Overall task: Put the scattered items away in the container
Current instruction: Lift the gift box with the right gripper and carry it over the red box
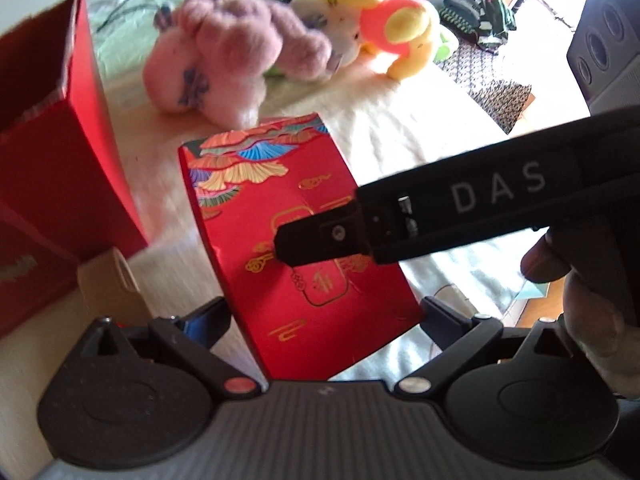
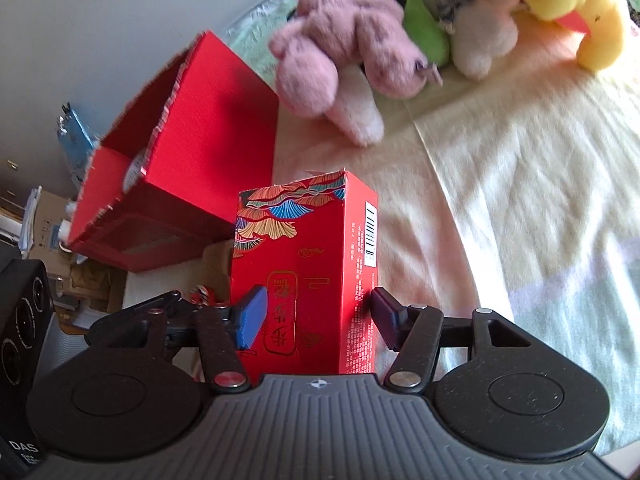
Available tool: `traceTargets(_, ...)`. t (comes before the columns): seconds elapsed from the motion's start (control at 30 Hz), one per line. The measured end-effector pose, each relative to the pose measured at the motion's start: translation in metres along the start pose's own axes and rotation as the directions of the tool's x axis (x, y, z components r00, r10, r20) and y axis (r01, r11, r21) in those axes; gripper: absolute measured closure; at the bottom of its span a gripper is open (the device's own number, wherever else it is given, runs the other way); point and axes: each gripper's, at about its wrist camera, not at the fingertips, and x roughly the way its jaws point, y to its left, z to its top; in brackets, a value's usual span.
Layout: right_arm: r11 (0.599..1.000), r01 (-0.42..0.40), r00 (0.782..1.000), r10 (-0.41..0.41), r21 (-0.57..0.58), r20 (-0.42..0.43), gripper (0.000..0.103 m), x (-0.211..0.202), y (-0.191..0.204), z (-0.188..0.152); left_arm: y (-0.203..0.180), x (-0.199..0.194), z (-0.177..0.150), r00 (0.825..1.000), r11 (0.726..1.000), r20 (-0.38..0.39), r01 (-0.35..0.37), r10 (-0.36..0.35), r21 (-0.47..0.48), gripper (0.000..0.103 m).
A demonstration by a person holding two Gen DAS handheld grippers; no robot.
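A small red box with gold and blue fan patterns (image 1: 296,248) (image 2: 304,276) stands on the bed cover. Both grippers close around it. My left gripper (image 1: 324,316) has its fingers against the box's two sides. My right gripper (image 2: 316,320) has its blue-padded fingers (image 2: 250,318) pressed on the box's sides too. The right gripper's finger (image 1: 324,240) crosses the box front in the left wrist view. The open red container (image 1: 52,168) (image 2: 192,168) stands just left of the box.
A pink plush (image 1: 236,60) (image 2: 340,44), a white plush (image 2: 476,28) and a yellow-orange plush (image 1: 396,28) (image 2: 576,8) lie behind. A green plush (image 2: 424,28) lies between them. A small tan box (image 1: 112,280) sits by the container. A dark speaker (image 1: 608,48) stands right.
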Motion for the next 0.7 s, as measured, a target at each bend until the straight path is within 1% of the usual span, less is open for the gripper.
traceTargets(0.17,0.999,-0.012,0.996,0.015,-0.033,0.092,0.043,-0.034,0.013,0.009,-0.012,-0.03,0.017,0.996,0.999,0.088,-0.014,0.011,0.038,0.004)
traceTargets(0.37,0.993,-0.02,0.98,0.041,-0.113,0.194,0.043,-0.067,0.043,0.016,-0.01,-0.073,0.034,0.982,0.998,0.188,-0.041,0.033,0.039,0.004)
traceTargets(0.5,0.987,-0.035,0.972,0.071,-0.159,0.222,0.043,-0.07,0.069,0.018,0.0,-0.094,0.043,0.971,0.997,0.229,-0.074,0.065,0.034,0.004)
traceTargets(0.6,0.981,-0.048,0.969,0.091,-0.189,0.23,0.043,-0.076,0.08,0.02,0.012,-0.108,0.049,0.964,0.995,0.251,-0.095,0.088,0.017,0.004)
traceTargets(0.7,0.974,-0.063,0.964,0.116,-0.219,0.239,0.043,-0.07,0.095,0.03,0.027,-0.122,0.051,0.954,0.993,0.276,-0.12,0.116,-0.002,0.004)
